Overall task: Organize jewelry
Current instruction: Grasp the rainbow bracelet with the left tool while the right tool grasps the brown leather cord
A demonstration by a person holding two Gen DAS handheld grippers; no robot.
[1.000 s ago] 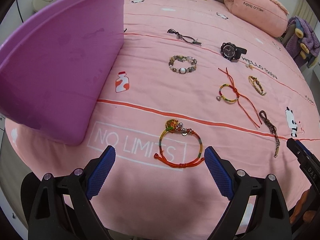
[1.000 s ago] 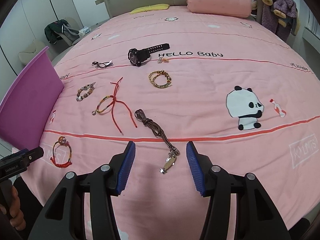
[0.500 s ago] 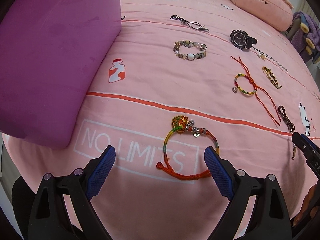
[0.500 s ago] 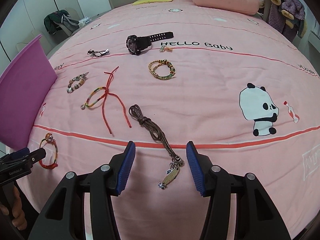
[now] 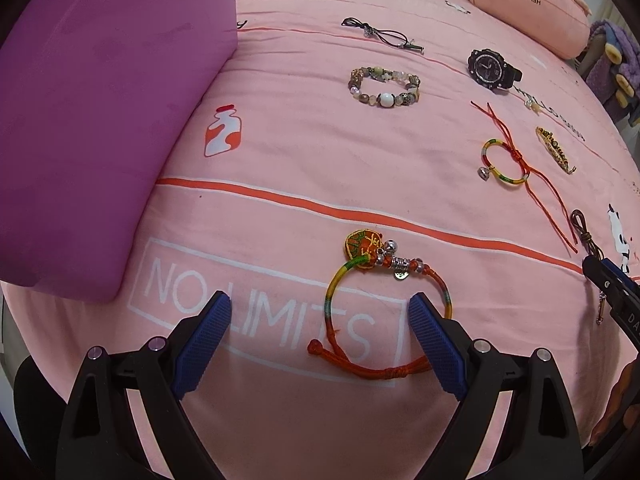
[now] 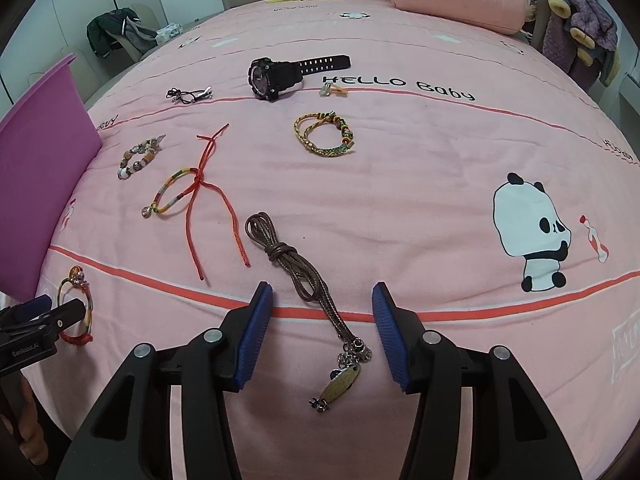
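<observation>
Both grippers hang low over the pink bed (image 6: 400, 184) with jaws spread wide and nothing held. The left gripper (image 5: 319, 316) straddles the near half of a rainbow cord bracelet (image 5: 384, 308), whose orange knotted tail lies between the blue pads while its far arc touches or passes behind the right pad. The right gripper (image 6: 322, 304) frames a brown braided cord (image 6: 298, 268) with a metal charm (image 6: 340, 380) lying close to the camera. The purple bin (image 5: 100, 120), probably where the pieces belong, stands just to the left. The main risk is pinching bedsheet along with the thin cord, since the fabric is soft and gives. The left jaws might close on only one side of the loop, letting it swing or slip free. The brown cord's loose charm could dangle and snag the red string bracelet (image 6: 188, 192) nearby.
</observation>
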